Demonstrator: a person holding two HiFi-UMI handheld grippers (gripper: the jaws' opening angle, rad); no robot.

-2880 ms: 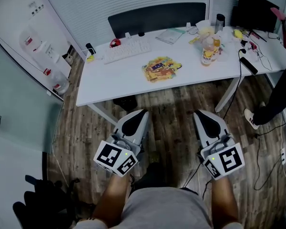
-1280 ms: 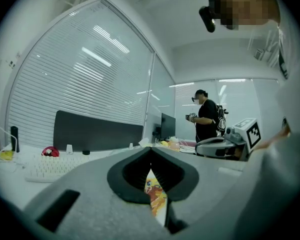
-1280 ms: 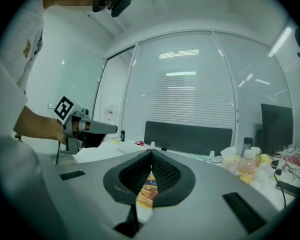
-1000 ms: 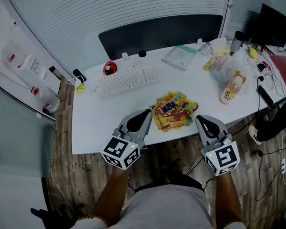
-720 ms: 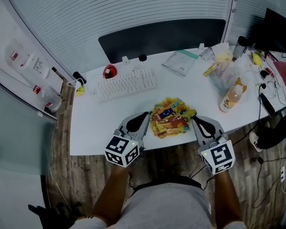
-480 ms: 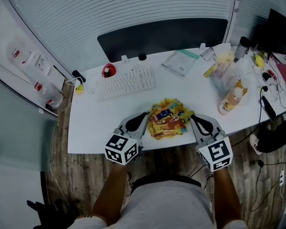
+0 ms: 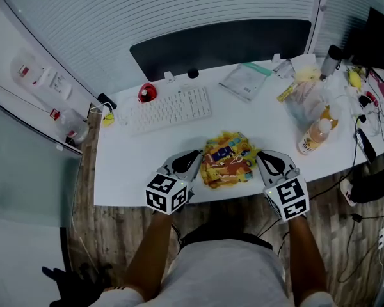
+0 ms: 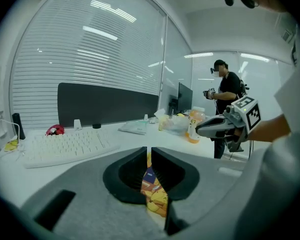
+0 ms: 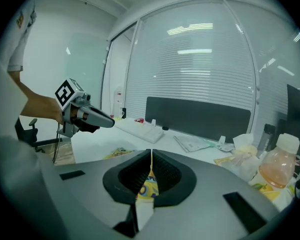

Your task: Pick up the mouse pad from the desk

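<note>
The mouse pad (image 7: 227, 160) is a yellow and orange printed sheet that lies flat near the front edge of the white desk (image 7: 134, 162). My left gripper (image 7: 196, 155) sits at the pad's left edge, jaws shut with nothing held. My right gripper (image 7: 260, 156) is at the pad's right edge, also shut and empty. In the left gripper view the pad (image 8: 153, 194) shows just below the closed jaws (image 8: 149, 153), and the right gripper (image 8: 200, 131) reaches in from the right. In the right gripper view the pad (image 9: 147, 189) lies under the closed jaws (image 9: 150, 155).
A white keyboard (image 7: 169, 109) and a red mouse (image 7: 147, 93) lie behind the pad. At the right stand an orange drink bottle (image 7: 317, 136), a clear bag (image 7: 304, 101) and cables. A dark partition (image 7: 224, 40) backs the desk. A person (image 8: 226, 91) stands beyond its right end.
Both grippers have moved forward and down from over the floor to the desk's front edge. They now flank the mouse pad and have stayed shut.
</note>
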